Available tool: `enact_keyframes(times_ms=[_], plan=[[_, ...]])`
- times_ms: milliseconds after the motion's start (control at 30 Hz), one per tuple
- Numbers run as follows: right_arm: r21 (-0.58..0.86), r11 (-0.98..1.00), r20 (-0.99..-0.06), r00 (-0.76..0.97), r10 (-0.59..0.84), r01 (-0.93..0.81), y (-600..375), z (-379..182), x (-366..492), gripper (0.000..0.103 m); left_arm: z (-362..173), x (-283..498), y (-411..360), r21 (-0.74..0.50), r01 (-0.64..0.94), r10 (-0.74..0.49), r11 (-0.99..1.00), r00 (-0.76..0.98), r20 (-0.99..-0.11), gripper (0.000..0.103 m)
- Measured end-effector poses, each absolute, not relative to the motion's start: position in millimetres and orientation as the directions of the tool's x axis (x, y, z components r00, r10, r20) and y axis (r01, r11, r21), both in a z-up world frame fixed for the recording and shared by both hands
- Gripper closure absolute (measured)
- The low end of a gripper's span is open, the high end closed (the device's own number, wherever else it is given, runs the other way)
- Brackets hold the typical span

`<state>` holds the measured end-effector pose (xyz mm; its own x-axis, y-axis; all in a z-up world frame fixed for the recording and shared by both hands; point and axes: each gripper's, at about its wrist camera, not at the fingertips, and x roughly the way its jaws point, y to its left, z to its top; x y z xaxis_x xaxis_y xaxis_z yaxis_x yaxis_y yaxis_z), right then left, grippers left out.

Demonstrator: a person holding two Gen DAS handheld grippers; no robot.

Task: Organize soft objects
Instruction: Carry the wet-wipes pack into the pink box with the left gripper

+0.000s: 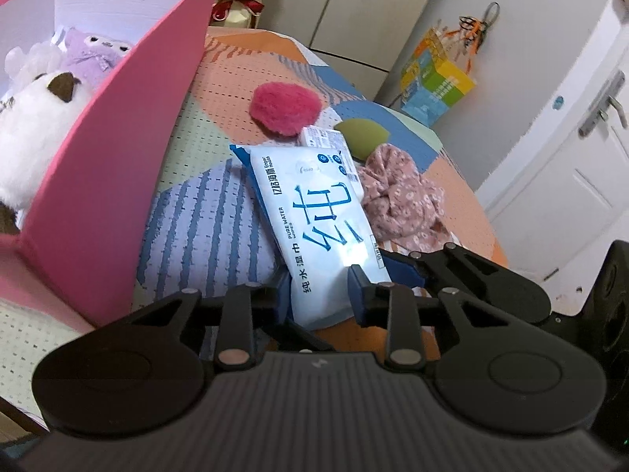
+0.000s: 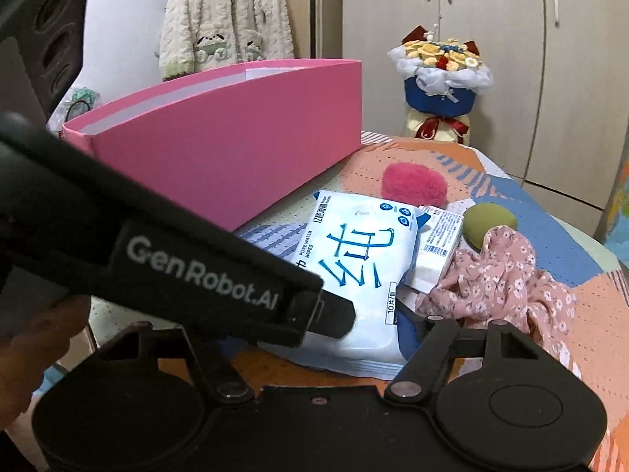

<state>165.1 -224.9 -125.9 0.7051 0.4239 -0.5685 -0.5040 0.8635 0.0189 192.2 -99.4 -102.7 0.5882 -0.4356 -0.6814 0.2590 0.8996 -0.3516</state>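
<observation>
A white and blue pack of wet wipes (image 1: 318, 216) lies on the patterned bed cover, also in the right wrist view (image 2: 354, 259). My left gripper (image 1: 320, 291) is shut on the pack's near end, its blue pads (image 1: 359, 289) pressed against both sides. My right gripper (image 2: 354, 338) sits just beside the pack; the left gripper's arm crosses in front and hides its fingers. A pink box (image 1: 102, 181) on the left holds a white plush (image 1: 35, 129) and a purple plush (image 1: 88, 55). A red fluffy pad (image 1: 285, 108), a green sponge (image 1: 363, 135) and a pink floral cloth (image 1: 401, 196) lie behind the pack.
A small white tissue packet (image 2: 438, 242) lies under the pack's far edge. A knitted bouquet (image 2: 442, 78) stands behind the bed. Wardrobe doors and a white door (image 1: 570, 137) lie beyond. A colourful bag (image 1: 436, 82) hangs on the wall.
</observation>
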Motion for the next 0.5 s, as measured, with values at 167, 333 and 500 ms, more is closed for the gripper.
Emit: enact_keyframes(times_ms=[167, 333, 500], plan=[[0.025, 0.885, -0.562, 0.726, 0.397, -0.465, -223.0, -114.8, 146.9, 0.028, -90.0, 176.5, -99.3, -0.324, 0.319, -0.453, 0.891, 0.568, -0.688, 0.074], [0.066, 0.900, -0.594, 0.707, 0.383, -0.432, -218.2, -101.4, 129.6, 0.028, -77.4, 156.8, -98.9, -0.273, 0.372, -0.446, 0.887, 0.538, -0.716, 0.072], [0.067, 0.904, -0.603, 0.705, 0.374, -0.422, -212.1, -88.4, 107.9, 0.028, -64.1, 136.2, -88.5, -0.271, 0.412, -0.468, 0.870, 0.512, -0.720, 0.071]])
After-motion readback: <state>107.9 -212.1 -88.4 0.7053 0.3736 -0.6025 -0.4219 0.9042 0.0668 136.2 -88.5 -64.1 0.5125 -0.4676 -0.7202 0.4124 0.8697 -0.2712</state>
